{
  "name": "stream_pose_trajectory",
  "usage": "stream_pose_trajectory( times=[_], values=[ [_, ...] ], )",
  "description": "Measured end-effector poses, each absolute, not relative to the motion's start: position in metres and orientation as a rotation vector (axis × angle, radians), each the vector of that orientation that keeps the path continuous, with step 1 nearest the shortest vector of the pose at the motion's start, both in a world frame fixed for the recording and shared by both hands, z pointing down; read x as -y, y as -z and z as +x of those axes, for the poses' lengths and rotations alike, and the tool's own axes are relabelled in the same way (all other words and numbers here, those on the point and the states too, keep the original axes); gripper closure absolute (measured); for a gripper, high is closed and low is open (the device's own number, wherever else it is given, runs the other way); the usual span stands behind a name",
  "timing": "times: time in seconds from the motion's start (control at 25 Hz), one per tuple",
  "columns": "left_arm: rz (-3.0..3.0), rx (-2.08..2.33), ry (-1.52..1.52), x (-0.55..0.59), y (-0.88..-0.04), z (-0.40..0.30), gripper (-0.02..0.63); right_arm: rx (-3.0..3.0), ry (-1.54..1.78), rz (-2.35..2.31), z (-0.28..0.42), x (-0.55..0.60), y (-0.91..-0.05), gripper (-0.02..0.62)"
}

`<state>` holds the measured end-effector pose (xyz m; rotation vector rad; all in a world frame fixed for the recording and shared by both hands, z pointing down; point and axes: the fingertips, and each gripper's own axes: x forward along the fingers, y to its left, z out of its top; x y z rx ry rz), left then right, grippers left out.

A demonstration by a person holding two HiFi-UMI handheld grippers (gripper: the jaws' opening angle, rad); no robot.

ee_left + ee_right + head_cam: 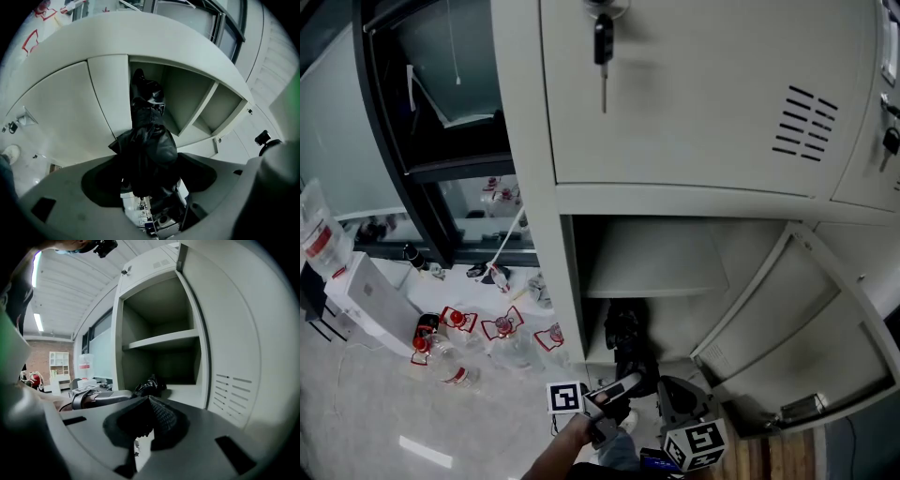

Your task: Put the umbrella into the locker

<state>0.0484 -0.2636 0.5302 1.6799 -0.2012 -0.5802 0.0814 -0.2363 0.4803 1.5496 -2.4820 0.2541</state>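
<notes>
Ahead, umbrella [628,345] reaching into locker [534,141] under its shelf [656,267], door [797,328] open at right, bottles [502,330] on floor [375,422] at left

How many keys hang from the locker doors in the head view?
2. One key on the closed door above the open locker; another at the right edge, on the neighbouring door. Others may be out of view.

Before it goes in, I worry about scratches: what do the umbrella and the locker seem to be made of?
Umbrella: black synthetic-looking fabric, slightly glossy, creased in soft folds.
Locker: probably painted sheet metal, matte off-white, with punched vent slots in its door.
</notes>
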Motion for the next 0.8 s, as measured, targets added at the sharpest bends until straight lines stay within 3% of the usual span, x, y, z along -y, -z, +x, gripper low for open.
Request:
stream_pose_trajectory(
  times=[0.8],
  values=[
    [2.075,0.55,0.359,0.234,-0.519,-0.002,0.283,2.472,-0.188,1.582,0.07,0.206,-0.472,0.594]
  ],
)
